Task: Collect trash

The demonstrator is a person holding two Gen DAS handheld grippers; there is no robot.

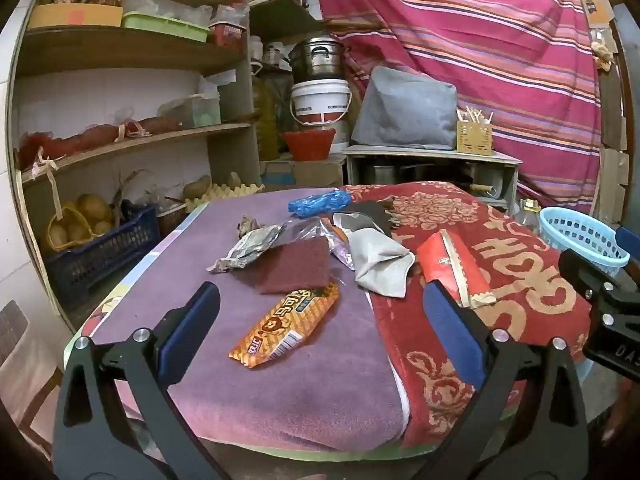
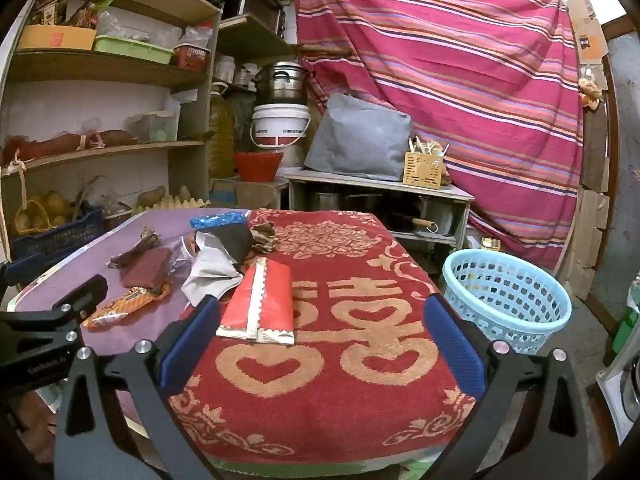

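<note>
The left gripper point(image 1: 320, 316) hangs over the purple cloth point(image 1: 248, 364) with its jaws wide apart and nothing between them. The right gripper point(image 2: 322, 330) hangs over the red towel point(image 2: 332, 392), and its jaws are wide apart too, with nothing in them.

The trash lies in a loose bunch across the middle of the table. One orange snack wrapper point(image 1: 286, 326) lies closest to the left gripper. It has big Chinese letters and a cartoon face on it, and a small white label at one end that is too small to read. One dark red scrub pad point(image 1: 294, 266) lies just behind it, touching it. One crumpled silver wrapper point(image 1: 250, 250) sits beside the pad. One grey-white pouch point(image 1: 380, 266) lies where the purple cloth meets the red towel. One red packet point(image 2: 262, 304) with zigzag gold edges lies on the red towel, near the right gripper's left finger. One blue crinkled bag point(image 1: 320, 202) lies at the far edge.

The red towel shows a big gold Chinese double-happiness sign and two gold hearts.

One light blue basket point(image 2: 506, 300) with holes stands on the floor to the right of the table. The side of the left gripper reads "GenRobot.AI" in the right wrist view.
</note>
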